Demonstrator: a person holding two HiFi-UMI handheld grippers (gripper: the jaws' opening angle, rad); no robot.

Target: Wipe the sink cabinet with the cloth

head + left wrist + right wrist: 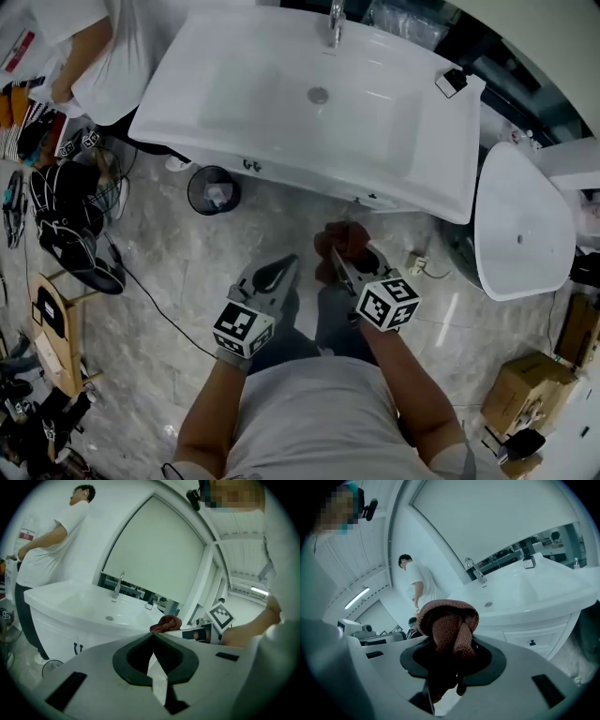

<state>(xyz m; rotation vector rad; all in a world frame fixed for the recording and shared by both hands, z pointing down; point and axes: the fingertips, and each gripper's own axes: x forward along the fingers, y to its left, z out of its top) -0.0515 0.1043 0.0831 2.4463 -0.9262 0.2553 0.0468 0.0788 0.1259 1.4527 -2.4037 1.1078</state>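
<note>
Cloth (345, 236) is sitting bunched up in my right gripper (343, 261), which is clamping down on it, so the brown-red knit is bulging out past the tips and drooping back through the gap behind them. I'm holding that gripper out in front of the sink (281, 103), below its front edge and not touching it. My left gripper (275, 274) is hovering just beside the right one, a bit further back from the sink, with its jaws pressing together at the tips and nothing between them. The sink cabinet (534, 637) is showing under the sink as a white front with small dark handles, and the cloth isn't touching it. The faucet (336, 21) is standing at the sink's far edge. Another person (103, 47) in a white shirt is standing at the sink's left end, and a round black bin (213, 189) is sitting on the floor below the sink's front left.
</note>
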